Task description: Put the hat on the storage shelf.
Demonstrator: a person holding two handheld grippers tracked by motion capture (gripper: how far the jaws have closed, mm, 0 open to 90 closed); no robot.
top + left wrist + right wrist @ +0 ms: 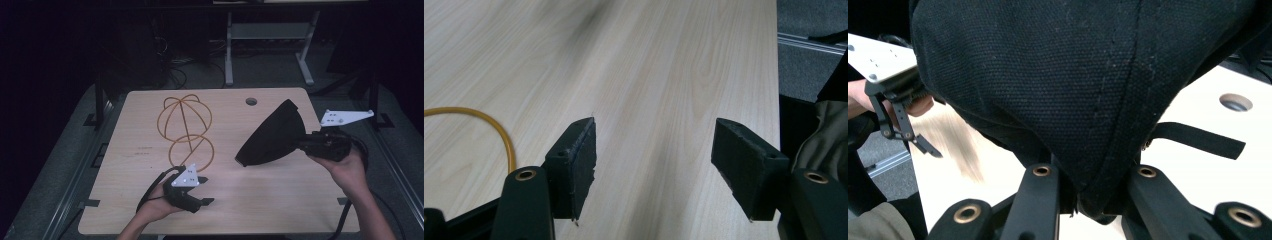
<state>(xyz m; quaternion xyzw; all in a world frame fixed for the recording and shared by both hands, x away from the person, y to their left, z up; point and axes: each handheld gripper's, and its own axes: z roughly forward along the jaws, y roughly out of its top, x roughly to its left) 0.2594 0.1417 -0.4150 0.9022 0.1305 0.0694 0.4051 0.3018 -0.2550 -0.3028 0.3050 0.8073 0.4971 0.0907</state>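
Black cap: a black canvas cap point(272, 137) held off the table at about 3 o'clock from the table's middle, its crown swung toward the centre and its lowest edge near the wood; whether that edge touches the surface is hard to tell from above.
Cap fabric: in the right gripper view the cloth point(1073, 75) shows a coarse weave with stitched seams, and a black strap point(1198, 140) sticks out flat to one side.
Right gripper: the right gripper point(300, 142) is clamped on the cap, its jaws pinched close together with a fold of the cloth between them; the person's right hand point(345, 167) grips it from the 4 o'clock side.
Left gripper: the left gripper point(209, 190) sits low at about 6 o'clock, jaws spread wide with nothing between them, only bare wood under the gap; the left hand point(157, 205) holds it.
Wire frame: a yellow wire frame point(185, 127) of rings and arcs stands at about 10 o'clock, well apart from the cap; its lower ring lies just beside the left gripper.
Table: a pale wooden table point(135, 165), with a round hole point(251, 101) near its far edge at 12 o'clock.
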